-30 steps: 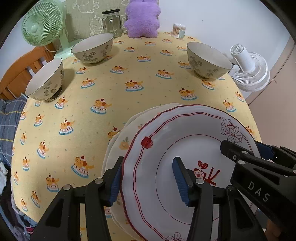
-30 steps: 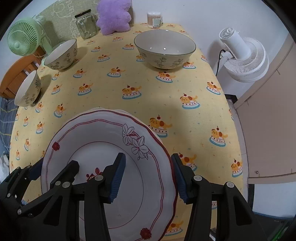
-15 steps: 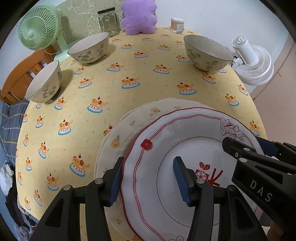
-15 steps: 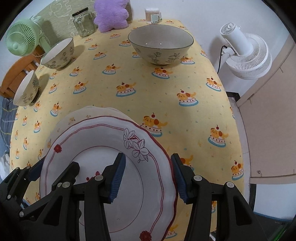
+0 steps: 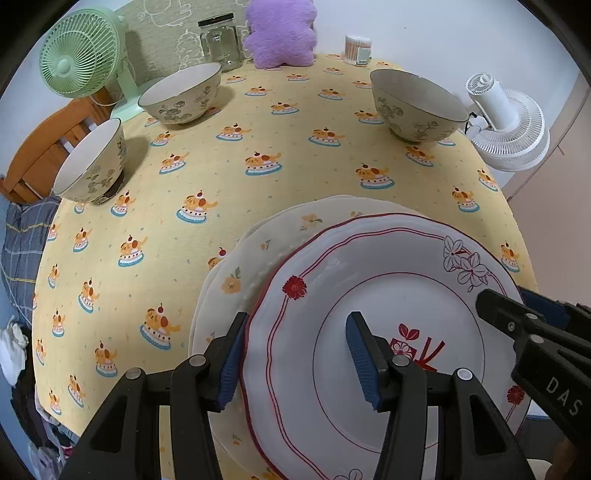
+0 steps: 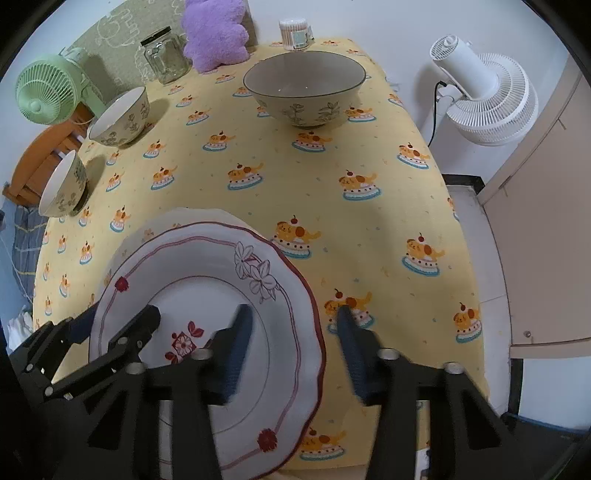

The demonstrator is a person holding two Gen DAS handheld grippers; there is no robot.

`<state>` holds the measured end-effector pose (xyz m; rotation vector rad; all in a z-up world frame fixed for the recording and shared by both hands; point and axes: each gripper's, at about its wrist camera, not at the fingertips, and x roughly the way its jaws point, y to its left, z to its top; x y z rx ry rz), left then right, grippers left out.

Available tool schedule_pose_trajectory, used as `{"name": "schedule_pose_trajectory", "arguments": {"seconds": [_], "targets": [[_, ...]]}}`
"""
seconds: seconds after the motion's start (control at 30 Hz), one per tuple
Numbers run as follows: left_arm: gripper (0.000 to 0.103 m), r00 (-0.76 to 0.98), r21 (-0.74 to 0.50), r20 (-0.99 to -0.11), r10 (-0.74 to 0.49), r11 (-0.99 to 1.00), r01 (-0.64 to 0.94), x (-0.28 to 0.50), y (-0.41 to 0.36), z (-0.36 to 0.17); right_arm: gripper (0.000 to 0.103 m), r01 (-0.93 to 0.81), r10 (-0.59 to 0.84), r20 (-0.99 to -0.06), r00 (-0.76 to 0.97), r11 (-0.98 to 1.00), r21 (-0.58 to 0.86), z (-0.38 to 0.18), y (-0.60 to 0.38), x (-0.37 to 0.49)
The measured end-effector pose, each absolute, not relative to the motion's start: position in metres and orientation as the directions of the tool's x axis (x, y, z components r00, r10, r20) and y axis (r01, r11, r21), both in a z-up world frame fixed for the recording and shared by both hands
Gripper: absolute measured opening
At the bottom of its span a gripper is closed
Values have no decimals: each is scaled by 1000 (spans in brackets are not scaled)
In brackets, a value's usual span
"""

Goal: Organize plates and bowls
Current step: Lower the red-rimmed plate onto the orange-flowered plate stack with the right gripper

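Note:
A white plate with a red rim (image 5: 399,295) (image 6: 207,280) lies over a cream flowered plate (image 5: 258,258) (image 6: 177,218), offset to its right; whether they touch I cannot tell. My left gripper (image 5: 295,321) is shut on the red-rimmed plate's left rim, one pad outside and one in the well. My right gripper (image 6: 295,312) straddles the right rim and its jaws are closing, blurred, with a strip of cloth showing between the outer pad and the rim. Three flowered bowls stand farther back: (image 5: 181,92), (image 5: 92,158), (image 5: 417,103).
The yellow tablecloth (image 5: 258,192) drops off just right of the plates. At the back stand a green fan (image 5: 79,59), a glass jar (image 5: 221,40), a purple plush (image 5: 280,31) and a swab box (image 5: 356,48). A white fan (image 6: 480,96) stands beyond the right edge.
The red-rimmed plate has shifted right over the cream plate, baring more of it. My right gripper's outer pad has come away from the rim and its fingers are now blurred.

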<state>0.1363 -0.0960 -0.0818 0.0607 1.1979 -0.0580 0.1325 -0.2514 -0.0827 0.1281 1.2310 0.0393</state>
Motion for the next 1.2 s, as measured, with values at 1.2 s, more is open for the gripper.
{"name": "schedule_pose_trajectory", "arguments": {"seconds": [1.2], "targets": [[67, 390, 42, -921, -3, 994, 106, 129, -86, -77, 35, -23, 43, -939, 340, 999, 37, -88, -214, 139]]}}
